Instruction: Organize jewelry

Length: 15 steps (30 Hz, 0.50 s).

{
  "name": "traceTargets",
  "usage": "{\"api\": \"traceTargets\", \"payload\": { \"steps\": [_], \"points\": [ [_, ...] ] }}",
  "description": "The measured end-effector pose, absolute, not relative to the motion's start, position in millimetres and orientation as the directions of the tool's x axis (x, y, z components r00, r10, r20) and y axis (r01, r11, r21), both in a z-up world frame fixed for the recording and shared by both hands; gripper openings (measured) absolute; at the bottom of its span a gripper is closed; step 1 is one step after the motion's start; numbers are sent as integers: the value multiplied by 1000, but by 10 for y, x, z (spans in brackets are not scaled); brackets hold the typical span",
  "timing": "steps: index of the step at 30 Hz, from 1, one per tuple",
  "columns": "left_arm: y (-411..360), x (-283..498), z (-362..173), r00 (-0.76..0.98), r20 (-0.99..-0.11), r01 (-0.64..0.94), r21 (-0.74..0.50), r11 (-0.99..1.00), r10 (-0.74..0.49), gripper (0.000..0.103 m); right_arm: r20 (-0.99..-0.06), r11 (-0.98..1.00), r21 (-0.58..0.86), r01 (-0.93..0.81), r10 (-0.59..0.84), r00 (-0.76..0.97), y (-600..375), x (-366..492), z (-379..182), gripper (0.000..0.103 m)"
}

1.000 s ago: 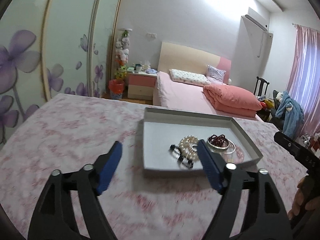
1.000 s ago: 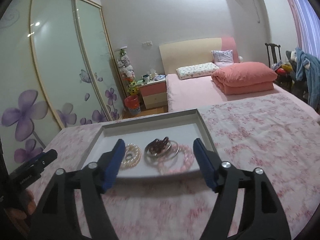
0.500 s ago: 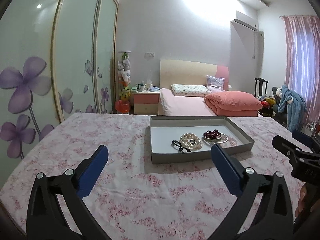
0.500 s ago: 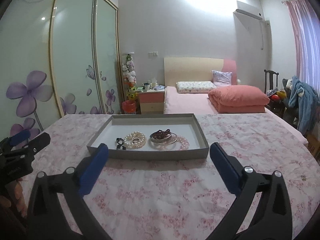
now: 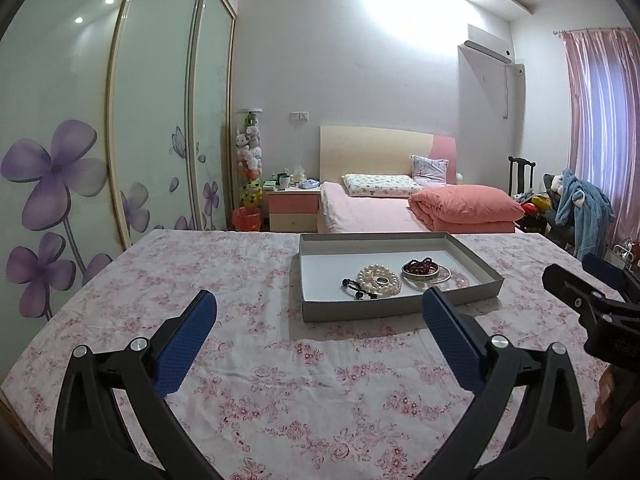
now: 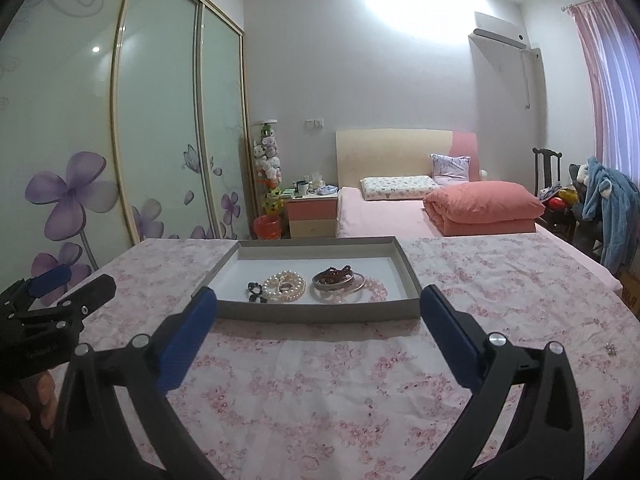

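Your fingers (image 5: 192, 334) on both grippers are spread wide with nothing between them, jaws just opened. The left gripper (image 5: 320, 312) and right gripper (image 6: 318, 308) sit short of the grey tray (image 6: 320, 314); pearl bracelet (image 6: 285, 286) and dark-red bead bracelet (image 6: 334, 274) lie inside, ahead of your fingertips, likely sorted.

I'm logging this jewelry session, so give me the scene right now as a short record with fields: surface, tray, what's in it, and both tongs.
surface: table under a pink floral cloth
tray: shallow grey tray, centred on the cloth
contents: black bead piece, pearl strand with a ring on it, dark red beads on a silver bangle, pink bead bracelet
left tongs: open, empty, short of the tray
right tongs: open, empty, short of the tray
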<state>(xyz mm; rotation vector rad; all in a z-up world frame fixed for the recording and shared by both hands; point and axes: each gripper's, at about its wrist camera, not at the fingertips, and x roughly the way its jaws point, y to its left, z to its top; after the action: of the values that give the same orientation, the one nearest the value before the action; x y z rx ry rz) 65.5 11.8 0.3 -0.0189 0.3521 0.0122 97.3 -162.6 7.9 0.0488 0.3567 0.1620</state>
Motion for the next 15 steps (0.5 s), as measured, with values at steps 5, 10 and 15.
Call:
{"api": "traceTargets", "payload": {
  "steps": [5, 10, 15],
  "points": [
    [110, 666, 9, 937, -349, -8, -12, 1000, 3, 101, -351, 986, 78, -147, 165, 922, -1630, 986, 59, 99],
    [90, 686, 2, 935, -355, -2, -10, 1000, -2, 101, -358, 986, 78, -147, 165, 919, -1632, 996, 40, 99],
    [70, 697, 3, 934, -358, 1, -8, 1000, -4, 101, -362, 986, 82, -144, 164, 917, -1639, 1008, 23, 99]
  ]
}}
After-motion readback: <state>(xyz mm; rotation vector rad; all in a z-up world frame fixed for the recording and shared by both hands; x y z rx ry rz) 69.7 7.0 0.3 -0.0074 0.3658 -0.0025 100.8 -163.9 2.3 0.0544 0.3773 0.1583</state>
